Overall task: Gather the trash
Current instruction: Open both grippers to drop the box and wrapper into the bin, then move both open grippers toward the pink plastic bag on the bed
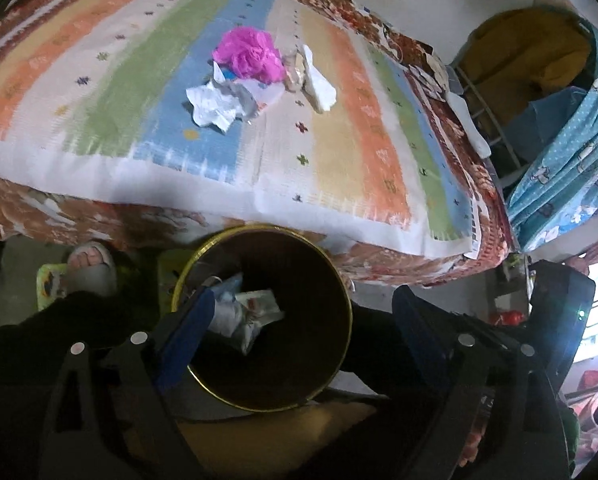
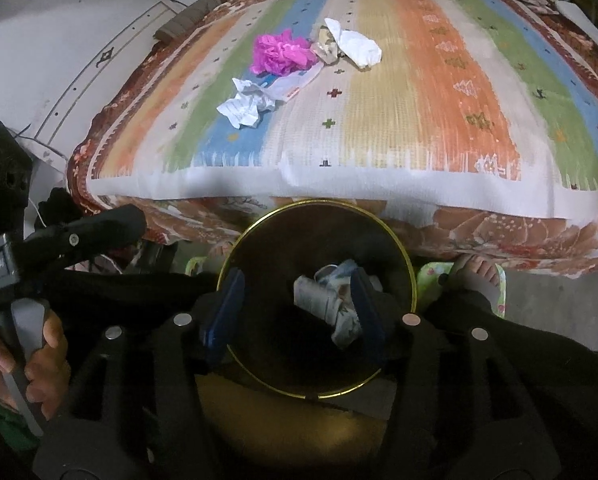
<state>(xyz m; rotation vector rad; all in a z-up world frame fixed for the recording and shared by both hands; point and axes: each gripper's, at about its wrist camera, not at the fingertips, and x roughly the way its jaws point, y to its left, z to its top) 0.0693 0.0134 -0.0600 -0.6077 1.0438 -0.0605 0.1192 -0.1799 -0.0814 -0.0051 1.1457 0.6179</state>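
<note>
A dark round bin (image 1: pixel 341 276) with a gold rim stands on the floor against the bed; it shows in the right wrist view too (image 2: pixel 323 201). Crumpled paper and wrappers (image 1: pixel 245 316) (image 2: pixel 331 300) lie inside it. My left gripper (image 1: pixel 301 320) hangs open above the bin's mouth, jaws wide, nothing between the pads. My right gripper (image 2: pixel 295 312) is open above the same bin, and the trash below appears beside its right finger (image 2: pixel 369 316). On the striped bedcover lie a pink plastic bag (image 1: pixel 249 54) (image 2: pixel 281 54), crumpled white paper (image 1: pixel 213 106) (image 2: pixel 245 108) and a white tissue (image 1: pixel 319 80) (image 2: pixel 357 46).
The bed (image 1: pixel 339 152) fills the upper half of both views. A person's sandalled feet (image 1: pixel 91 260) (image 2: pixel 479 272) stand either side of the bin. A hand (image 2: pixel 39 356) holds the other gripper's handle at the left. A rack with blue cloth (image 1: pixel 559 128) stands to the right of the bed.
</note>
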